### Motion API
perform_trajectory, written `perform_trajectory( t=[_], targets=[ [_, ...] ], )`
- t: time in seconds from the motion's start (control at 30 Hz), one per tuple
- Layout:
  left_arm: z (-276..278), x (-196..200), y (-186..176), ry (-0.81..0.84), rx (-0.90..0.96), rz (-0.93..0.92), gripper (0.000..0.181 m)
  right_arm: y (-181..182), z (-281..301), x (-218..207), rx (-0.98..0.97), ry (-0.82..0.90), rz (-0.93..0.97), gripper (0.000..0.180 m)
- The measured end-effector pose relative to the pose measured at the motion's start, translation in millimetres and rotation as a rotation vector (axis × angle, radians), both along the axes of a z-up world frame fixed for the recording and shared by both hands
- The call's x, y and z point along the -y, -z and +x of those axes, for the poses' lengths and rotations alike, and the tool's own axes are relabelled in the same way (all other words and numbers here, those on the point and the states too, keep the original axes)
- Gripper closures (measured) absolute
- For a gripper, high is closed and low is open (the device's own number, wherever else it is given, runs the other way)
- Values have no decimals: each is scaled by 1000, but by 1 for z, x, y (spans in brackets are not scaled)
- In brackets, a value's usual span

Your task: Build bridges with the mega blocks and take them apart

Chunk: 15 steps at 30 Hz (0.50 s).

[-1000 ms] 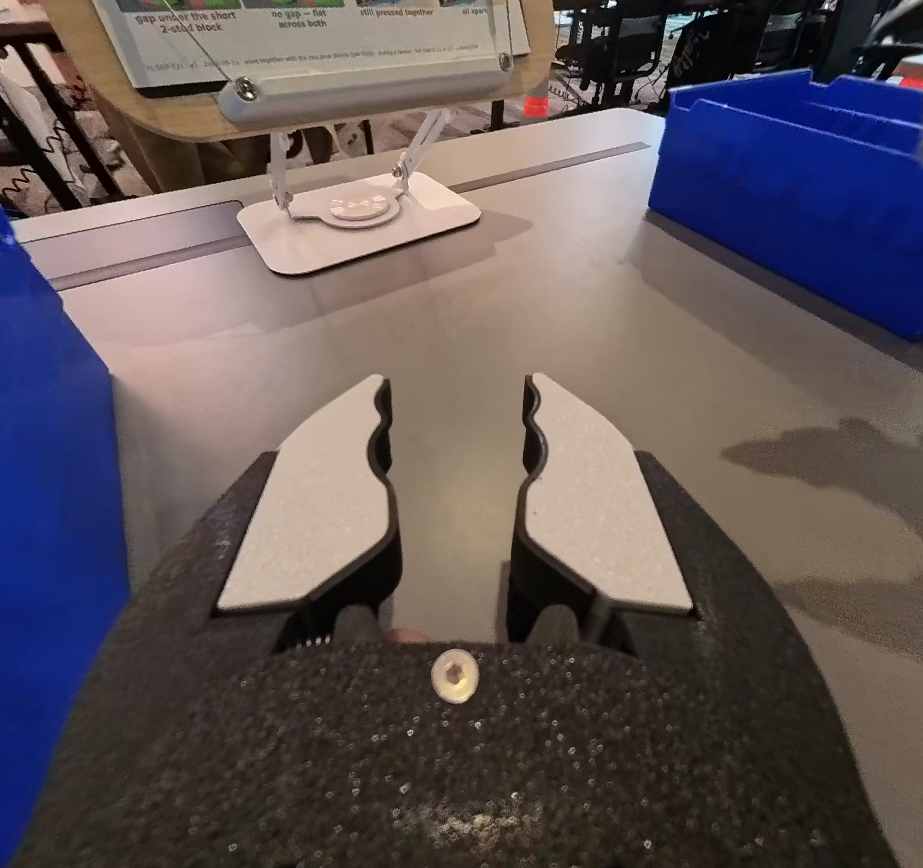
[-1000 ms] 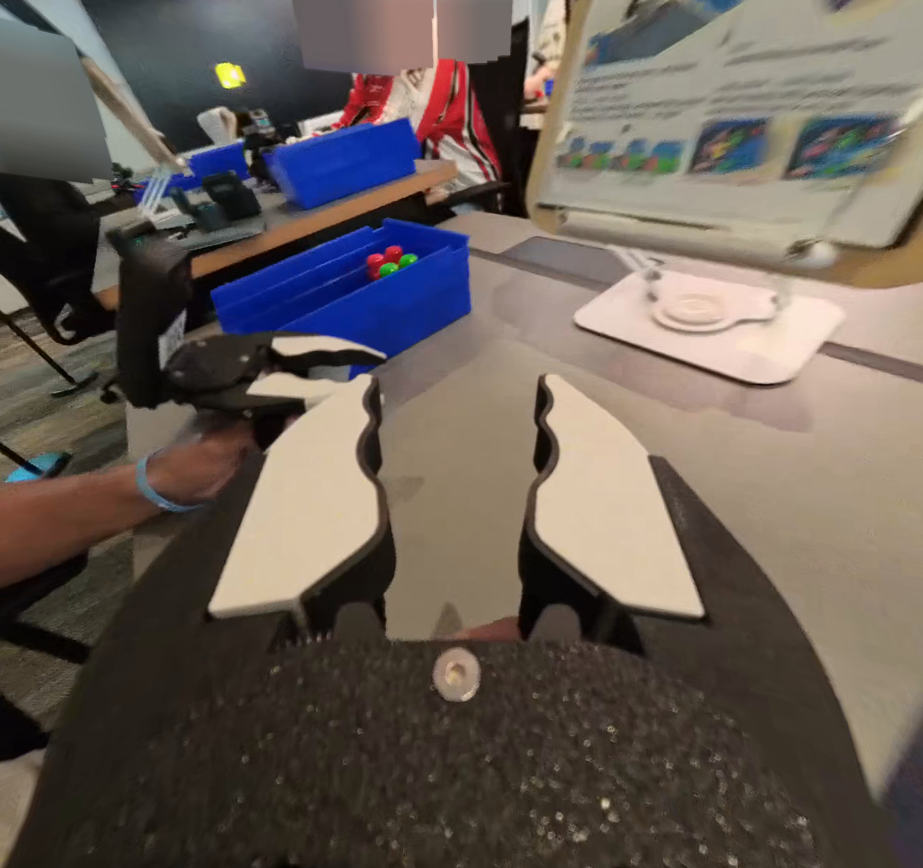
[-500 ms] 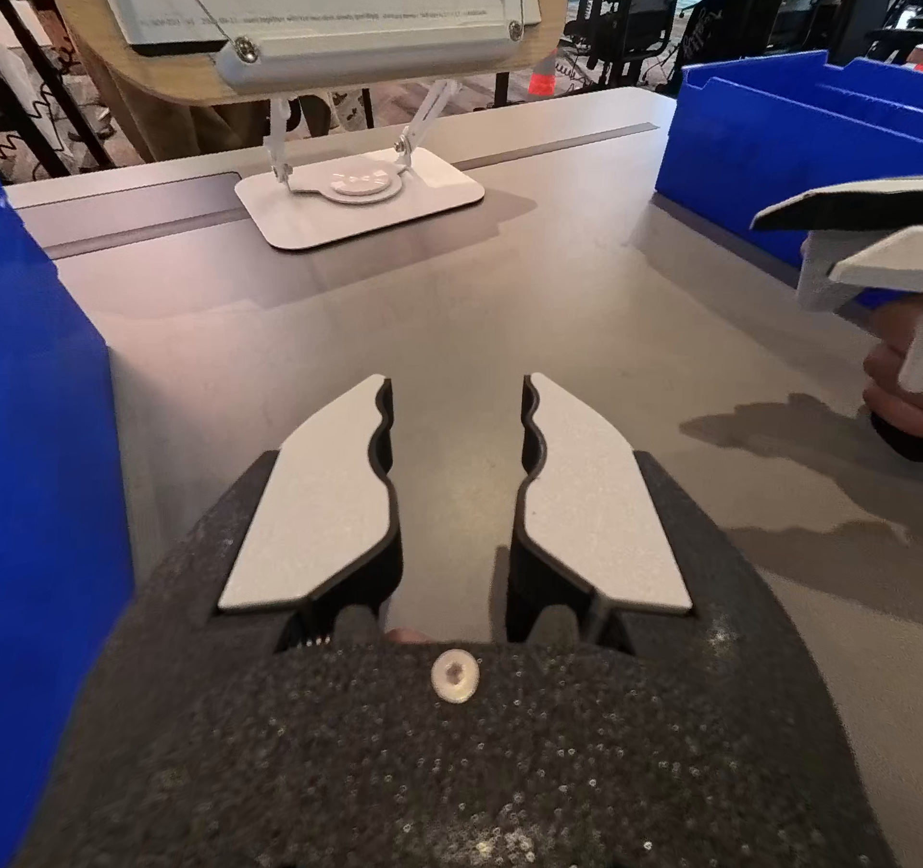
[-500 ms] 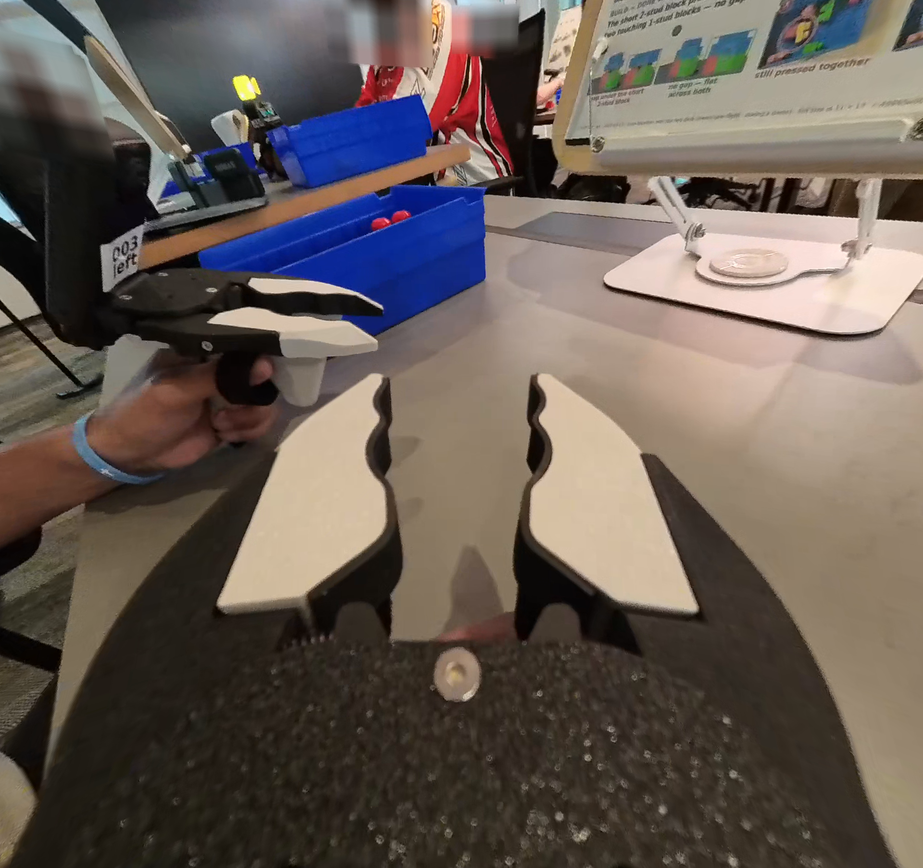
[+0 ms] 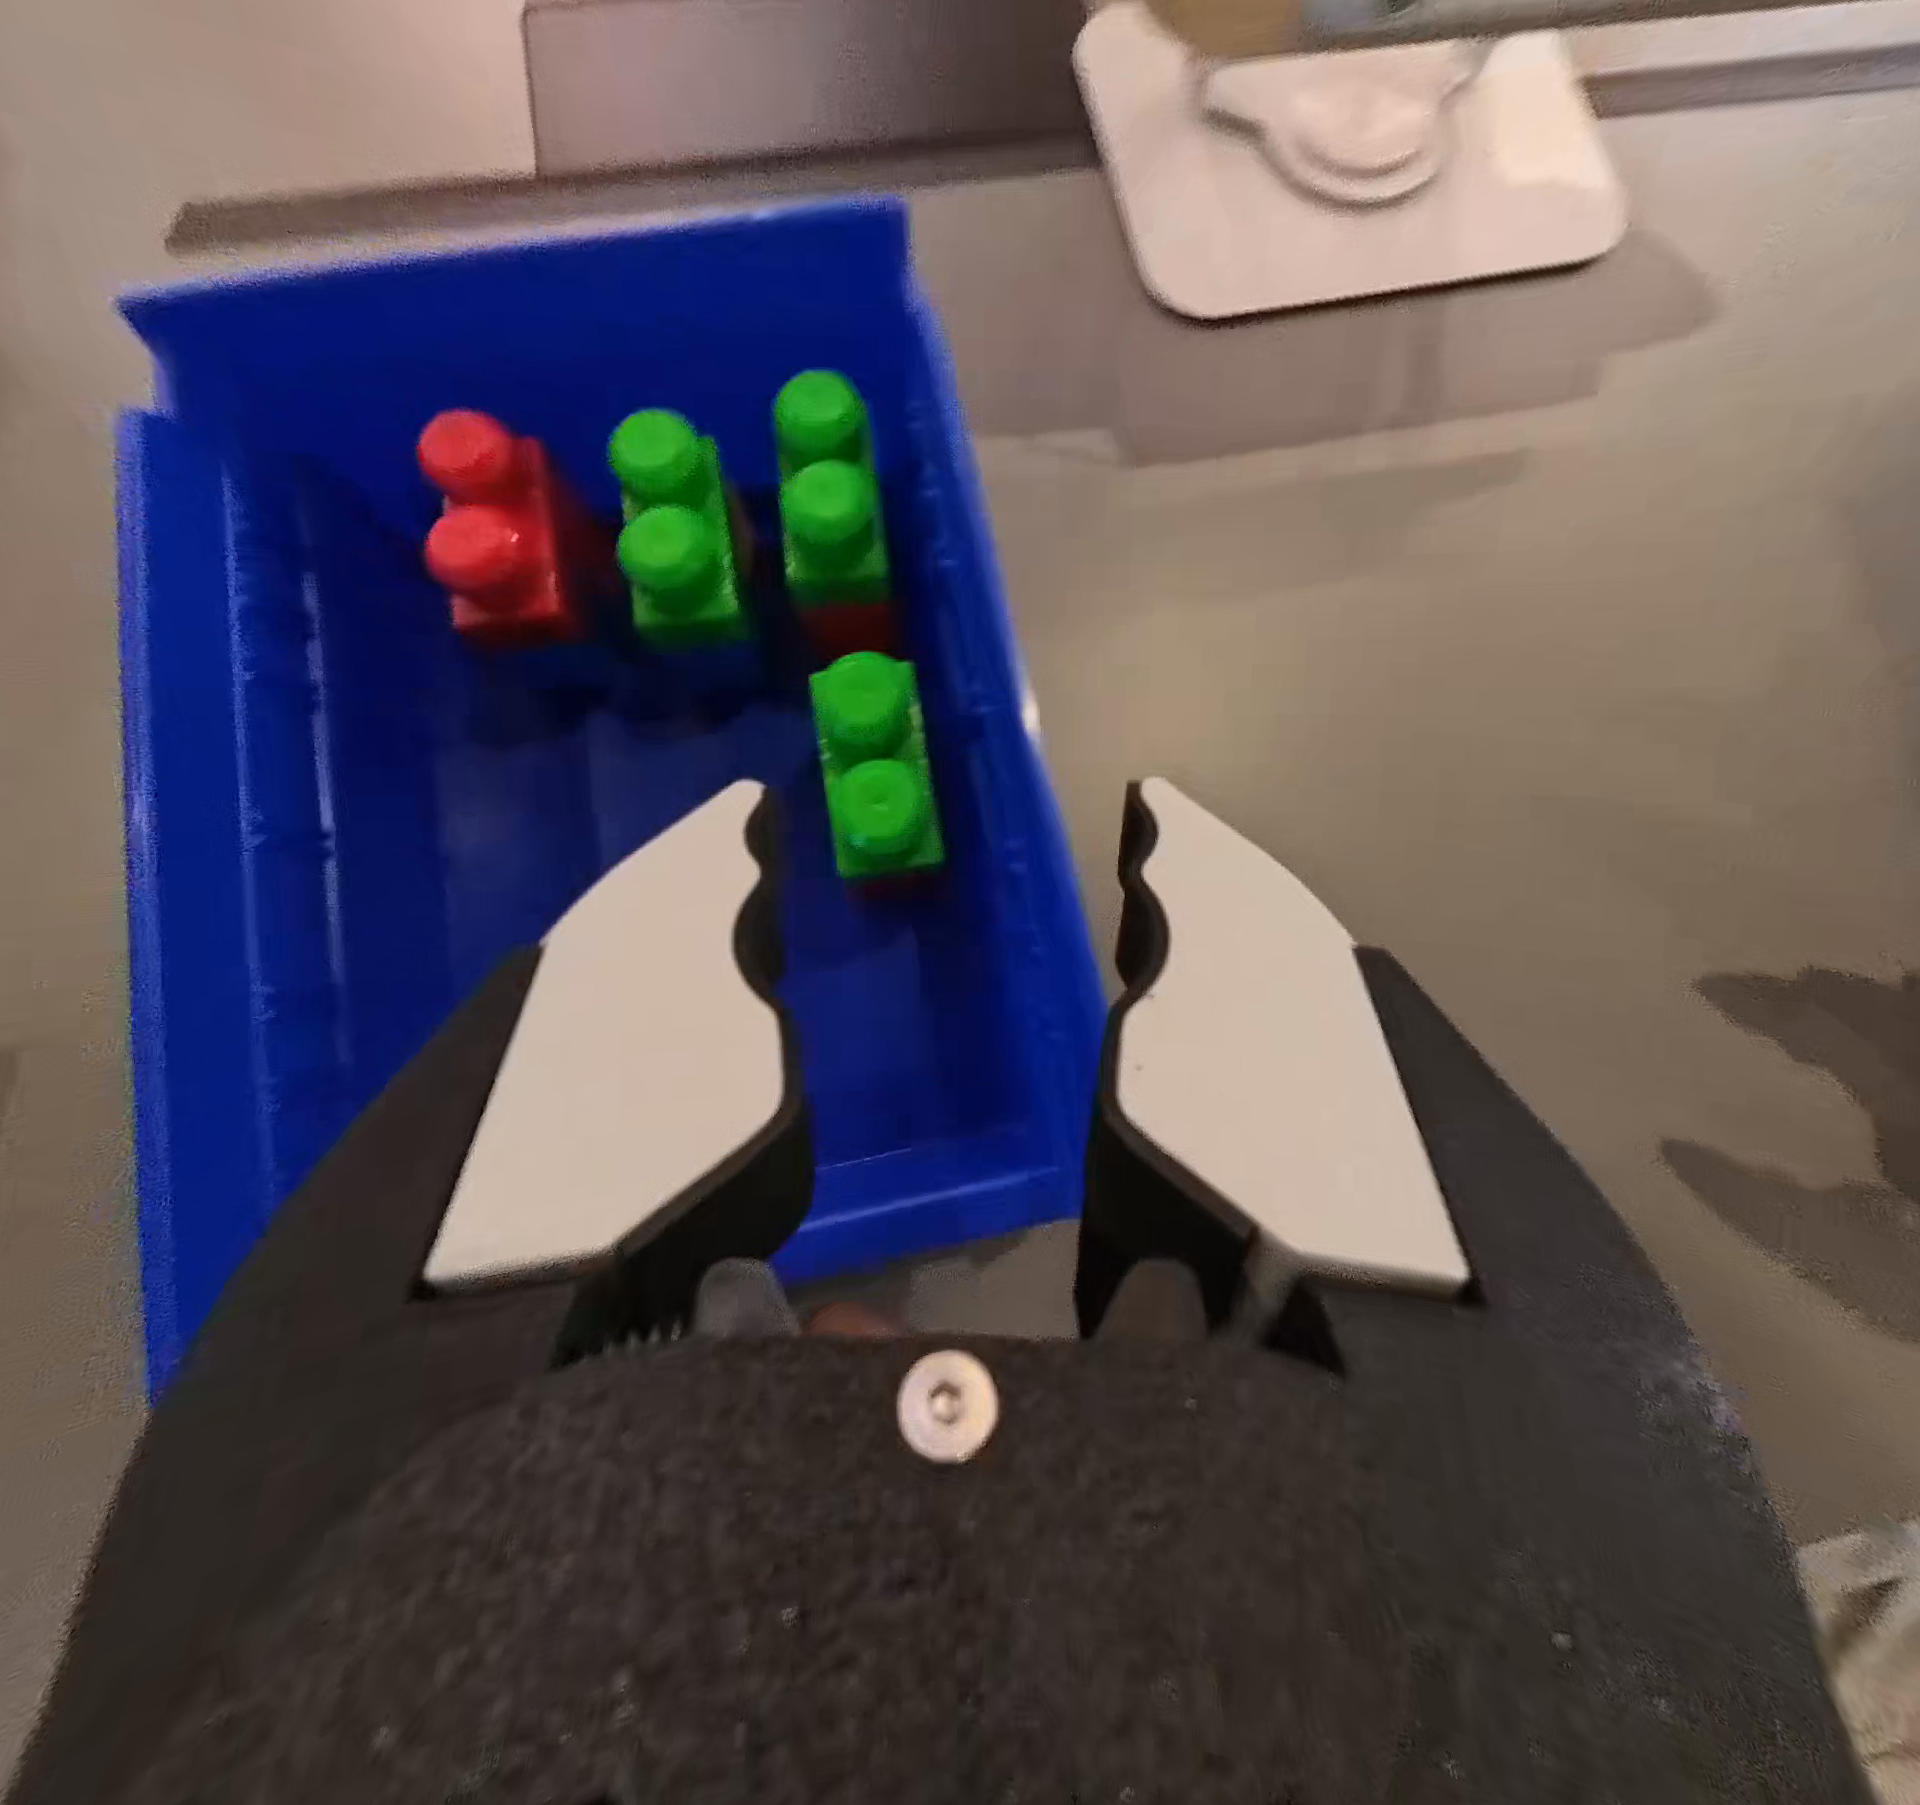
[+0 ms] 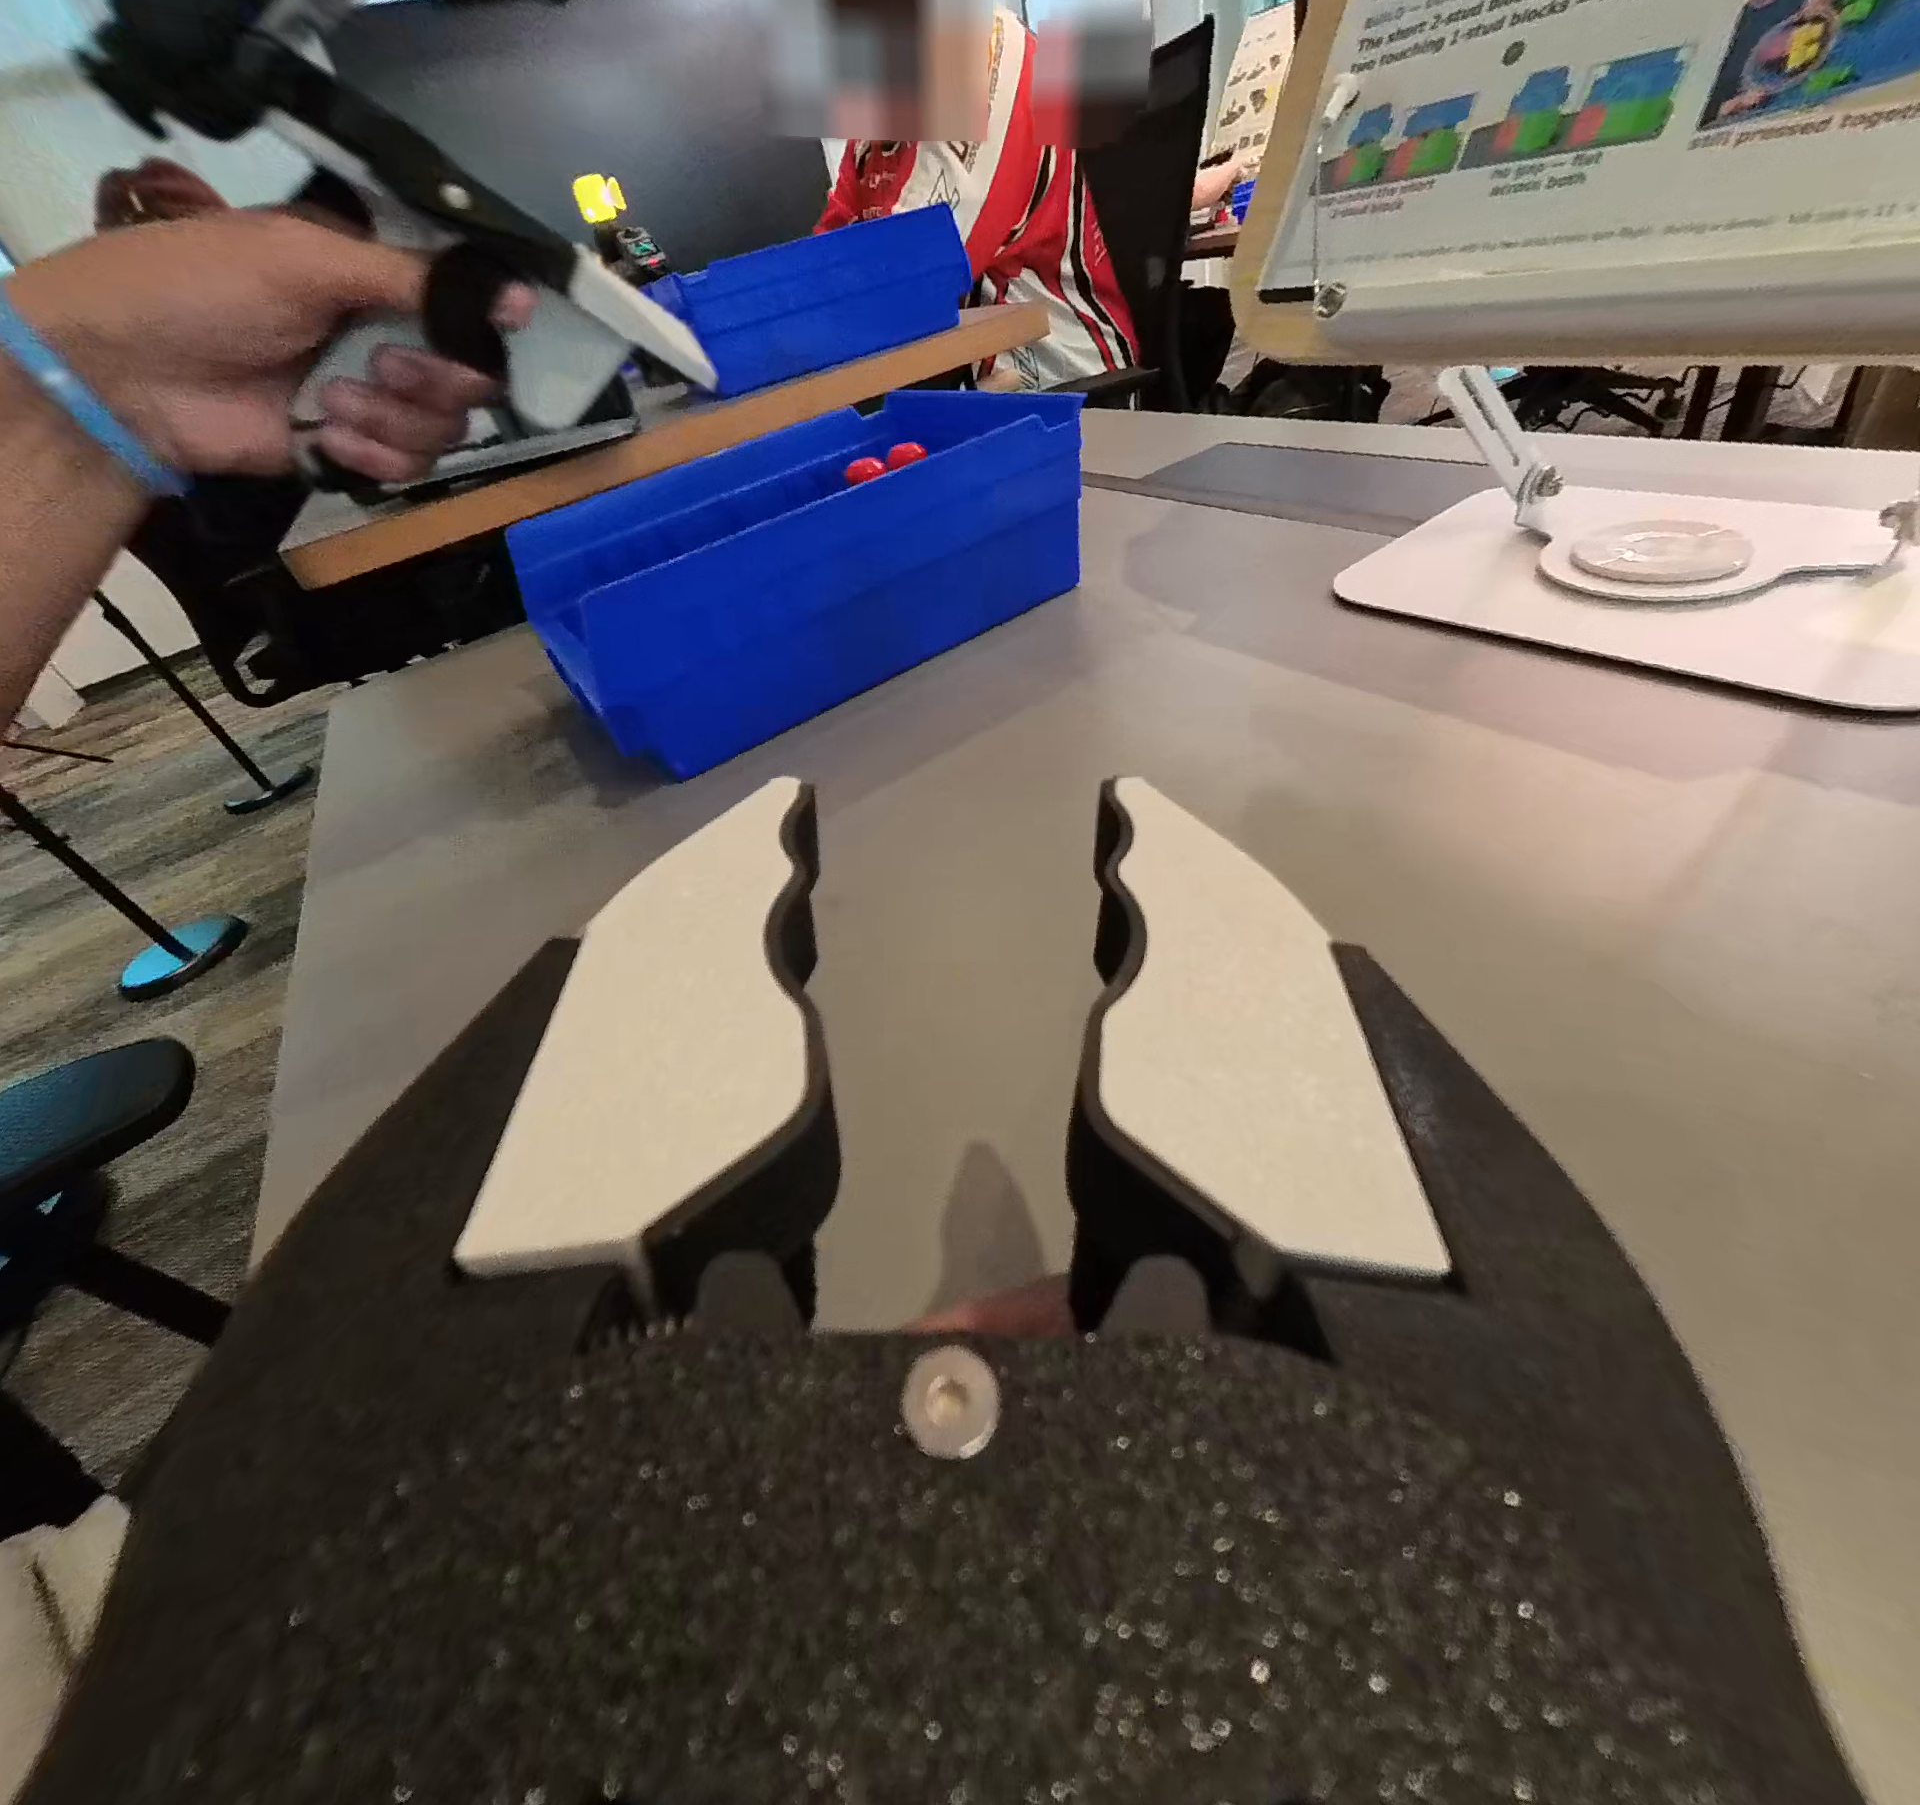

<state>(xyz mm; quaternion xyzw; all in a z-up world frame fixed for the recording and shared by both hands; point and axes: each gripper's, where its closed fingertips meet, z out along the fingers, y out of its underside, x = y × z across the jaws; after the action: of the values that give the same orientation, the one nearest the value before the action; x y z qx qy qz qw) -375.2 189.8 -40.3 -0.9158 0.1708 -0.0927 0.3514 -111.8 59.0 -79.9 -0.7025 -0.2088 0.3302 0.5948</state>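
While both claws spread, empty: blue bin (image 5: 561, 301) w/ 1 red block (image 5: 494, 529), 3 green blocks (image 5: 675, 534).

Gaping left tool (image 5: 943, 805) above blue bin (image 5: 187, 820) of blocks (image 5: 878, 779)

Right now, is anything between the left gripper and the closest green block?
No. In the left wrist view, only bare floor of the blue bin separates the open left gripper from the nearest green block.
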Motion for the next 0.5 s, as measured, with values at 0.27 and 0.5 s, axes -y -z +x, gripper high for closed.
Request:
perform_trajectory(
  t=[0.27, 0.5],
  targets=[
    [-5, -28, 64, -72, -5, -320, 117, 2, -5, 0, -8, -33, -28, 129],
    [-11, -36, 92, -101, -124, -436, 116, 6, -2, 2, 3, -34, -40, 129]
  ],
)
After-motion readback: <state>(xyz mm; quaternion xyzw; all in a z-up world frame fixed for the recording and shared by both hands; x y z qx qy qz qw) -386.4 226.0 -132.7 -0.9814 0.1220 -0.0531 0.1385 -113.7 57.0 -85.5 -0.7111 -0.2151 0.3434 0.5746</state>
